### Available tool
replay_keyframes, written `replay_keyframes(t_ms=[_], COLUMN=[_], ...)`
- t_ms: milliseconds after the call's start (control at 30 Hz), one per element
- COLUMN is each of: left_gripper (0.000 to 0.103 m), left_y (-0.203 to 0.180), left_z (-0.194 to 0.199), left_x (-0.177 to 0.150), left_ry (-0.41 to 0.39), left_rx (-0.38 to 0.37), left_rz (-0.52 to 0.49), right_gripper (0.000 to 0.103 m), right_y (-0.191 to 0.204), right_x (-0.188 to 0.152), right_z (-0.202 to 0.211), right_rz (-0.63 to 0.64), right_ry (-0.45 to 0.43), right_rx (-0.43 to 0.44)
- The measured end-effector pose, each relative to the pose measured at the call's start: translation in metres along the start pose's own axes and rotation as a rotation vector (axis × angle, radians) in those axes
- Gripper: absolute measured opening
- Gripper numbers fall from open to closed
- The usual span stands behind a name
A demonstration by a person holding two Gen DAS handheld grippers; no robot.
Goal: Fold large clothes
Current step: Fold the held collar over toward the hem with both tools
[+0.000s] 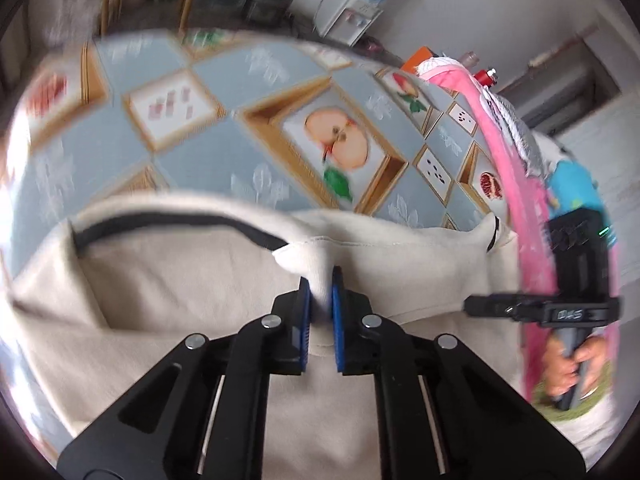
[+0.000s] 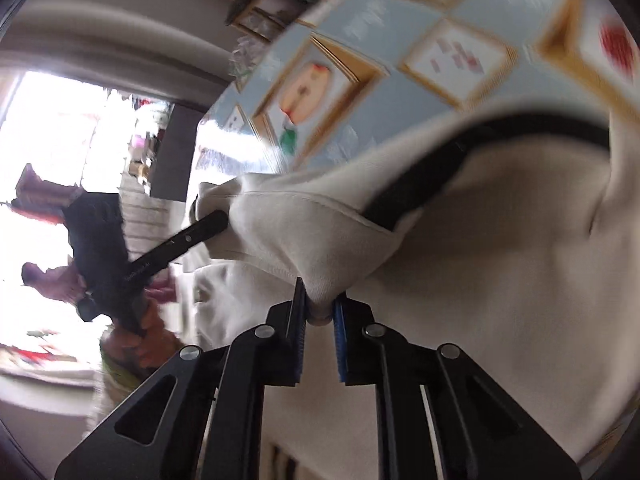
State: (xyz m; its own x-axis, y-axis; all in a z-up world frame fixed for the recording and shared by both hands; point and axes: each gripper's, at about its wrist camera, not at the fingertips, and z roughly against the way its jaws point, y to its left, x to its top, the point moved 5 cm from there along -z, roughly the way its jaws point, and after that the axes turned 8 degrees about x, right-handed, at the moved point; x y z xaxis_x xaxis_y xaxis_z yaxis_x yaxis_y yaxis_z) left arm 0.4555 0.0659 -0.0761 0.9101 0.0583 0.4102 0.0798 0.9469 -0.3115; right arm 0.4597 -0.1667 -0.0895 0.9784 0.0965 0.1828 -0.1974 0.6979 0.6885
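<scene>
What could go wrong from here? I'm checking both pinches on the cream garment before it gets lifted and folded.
Both hold only a narrow fold: the left gripper and right gripper pinch small bunches of the cream garment, which might slip out. Most cloth lies slack on the tablecloth, so it could drag and crease.

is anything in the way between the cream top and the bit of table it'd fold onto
Nothing visible. Both the left gripper and the right gripper pinch the cream garment, and the patterned tablecloth beyond its edge looks bare.
</scene>
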Motion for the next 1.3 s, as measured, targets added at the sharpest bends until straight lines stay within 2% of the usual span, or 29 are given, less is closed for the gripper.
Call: replay_keyframes(t_ms=[67,133,233,333,433,567,667,733,767,833,900,967,1067,1133,1200,1300], left_gripper=[0.008,0.008,0.009,0.012,0.016,0.016,0.016,0.016,0.016,0.016,0.016,0.022,0.023,0.022,0.022,0.022], left_y=[-0.010,-0.015,-0.010,-0.008,-0.008,-0.012,-0.012,-0.011,-0.012,-0.010,-0.008,-0.005,0.003,0.010,0.009,-0.003], left_z=[0.002,-0.006,-0.015,-0.014,-0.013,-0.015,-0.015,-0.015,-0.016,-0.015,-0.014,-0.012,0.003,0.028,0.049,0.048], left_x=[0.009,0.013,0.009,-0.005,-0.016,-0.017,-0.018,-0.018,-0.018,-0.018,-0.019,-0.020,-0.021,-0.018,-0.013,-0.002], left_ry=[-0.055,-0.060,-0.030,0.005,0.002,-0.008,-0.009,-0.011,-0.011,-0.011,-0.014,-0.020,-0.038,-0.093,-0.155,-0.147], left_rx=[0.076,0.133,0.132,0.125,0.136,0.167,0.165,0.160,0.158,0.152,0.145,0.140,0.114,0.088,0.075,0.044], left_rz=[-0.091,-0.142,-0.129,-0.158,-0.190,-0.207,-0.201,-0.198,-0.193,-0.166,-0.141,-0.113,-0.045,-0.002,-0.006,-0.023], right_gripper=[0.012,0.012,0.011,0.011,0.012,0.020,0.020,0.020,0.020,0.020,0.020,0.020,0.020,0.020,0.020,0.020], right_y=[0.006,0.005,0.001,-0.007,-0.004,0.010,0.017,0.033,0.043,0.063,0.074,0.069,0.045,0.043,0.042,0.041], right_x=[0.012,0.022,0.019,0.001,-0.008,-0.015,-0.019,-0.016,-0.015,-0.007,-0.003,0.000,0.004,0.003,0.003,0.002], right_z=[0.002,0.001,-0.012,-0.016,-0.011,0.002,0.037,0.055,0.053,0.033,0.001,-0.030,-0.056,-0.057,-0.057,-0.058], right_rz=[0.083,0.152,0.227,0.281,0.328,0.427,0.436,0.454,0.471,0.511,0.546,0.540,0.490,0.477,0.465,0.469], right_ry=[-0.032,-0.063,-0.050,-0.011,-0.025,-0.032,-0.131,-0.214,-0.225,-0.216,-0.166,-0.112,-0.049,-0.066,-0.070,-0.067], right_rx=[-0.078,-0.153,-0.210,-0.223,-0.222,-0.349,-0.438,-0.404,-0.367,-0.329,-0.268,-0.286,-0.324,-0.287,-0.273,-0.279])
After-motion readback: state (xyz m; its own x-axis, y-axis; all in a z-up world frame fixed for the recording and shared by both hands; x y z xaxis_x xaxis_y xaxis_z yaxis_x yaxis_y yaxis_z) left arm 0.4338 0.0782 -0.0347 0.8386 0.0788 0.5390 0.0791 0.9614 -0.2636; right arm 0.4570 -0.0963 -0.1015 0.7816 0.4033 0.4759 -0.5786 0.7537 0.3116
